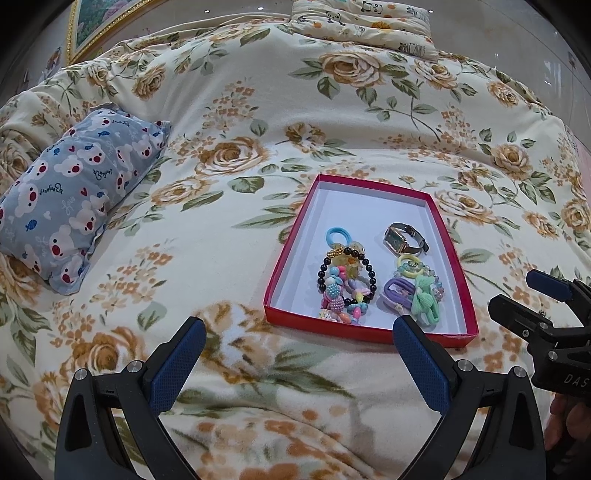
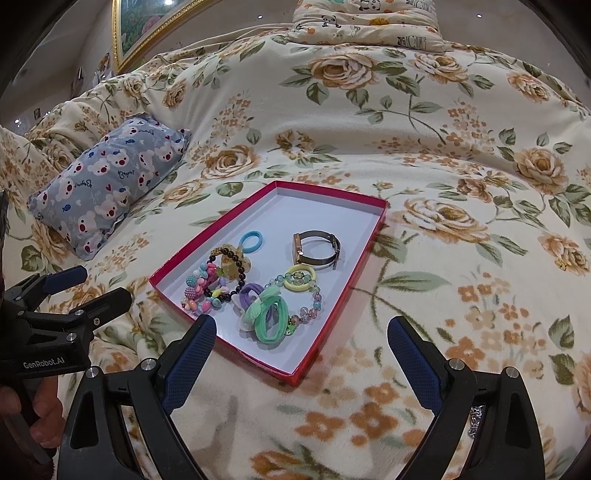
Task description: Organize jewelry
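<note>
One red tray [image 1: 373, 334] sits on my floral bedspread [image 1: 258, 110], holding the jewelry in its near half: one watch [image 1: 404, 239], one black bead bracelet [image 1: 347, 275], one blue hair tie [image 1: 337, 235], one green hair tie [image 2: 271, 319], one purple hair tie [image 1: 397, 295] and one yellow ring [image 2: 300, 276] on a clear bead strand. My left gripper [image 1: 299, 354] and right gripper [image 2: 301, 354] both hang spread wide, grasping nothing. One bear-print pillow [image 1: 74, 192] lies left; one panda-print cushion [image 1: 362, 26] lies at the far edge.
</note>
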A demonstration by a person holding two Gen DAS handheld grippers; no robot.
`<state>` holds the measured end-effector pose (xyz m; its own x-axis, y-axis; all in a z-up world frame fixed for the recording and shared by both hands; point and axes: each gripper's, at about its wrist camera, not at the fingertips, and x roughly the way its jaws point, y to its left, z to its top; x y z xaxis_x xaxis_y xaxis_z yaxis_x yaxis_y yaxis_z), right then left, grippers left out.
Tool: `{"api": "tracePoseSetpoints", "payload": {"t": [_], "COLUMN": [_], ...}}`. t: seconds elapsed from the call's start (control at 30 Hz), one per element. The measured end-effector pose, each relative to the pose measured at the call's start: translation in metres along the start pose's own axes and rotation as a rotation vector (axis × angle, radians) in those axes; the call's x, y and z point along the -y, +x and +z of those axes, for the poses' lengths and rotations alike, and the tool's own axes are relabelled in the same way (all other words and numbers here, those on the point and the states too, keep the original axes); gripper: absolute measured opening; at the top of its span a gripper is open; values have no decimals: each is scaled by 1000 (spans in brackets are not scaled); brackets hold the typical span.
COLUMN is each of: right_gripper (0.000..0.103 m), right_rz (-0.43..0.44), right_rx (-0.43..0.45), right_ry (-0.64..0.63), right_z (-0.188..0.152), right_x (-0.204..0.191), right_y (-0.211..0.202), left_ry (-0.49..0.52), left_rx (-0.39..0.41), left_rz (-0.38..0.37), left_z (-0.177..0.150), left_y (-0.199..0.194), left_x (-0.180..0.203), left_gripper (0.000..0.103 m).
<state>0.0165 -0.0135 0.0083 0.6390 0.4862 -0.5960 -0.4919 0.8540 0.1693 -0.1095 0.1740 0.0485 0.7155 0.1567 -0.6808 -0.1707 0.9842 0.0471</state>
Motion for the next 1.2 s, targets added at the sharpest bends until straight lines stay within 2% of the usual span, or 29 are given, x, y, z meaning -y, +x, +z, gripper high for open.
{"api": "tracePoseSetpoints", "payload": {"t": [1.2], "right_gripper": [95], "right_rz": [-1], "right_rx": [9], "right_ry": [-4], "right_z": [3], "right_x": [-1], "right_y": [-3], "left_ry": [5], "left_rx": [1], "left_rz": [-2], "left_z": [1], "left_y": [1], "left_x": [0], "left_gripper": [102]}}
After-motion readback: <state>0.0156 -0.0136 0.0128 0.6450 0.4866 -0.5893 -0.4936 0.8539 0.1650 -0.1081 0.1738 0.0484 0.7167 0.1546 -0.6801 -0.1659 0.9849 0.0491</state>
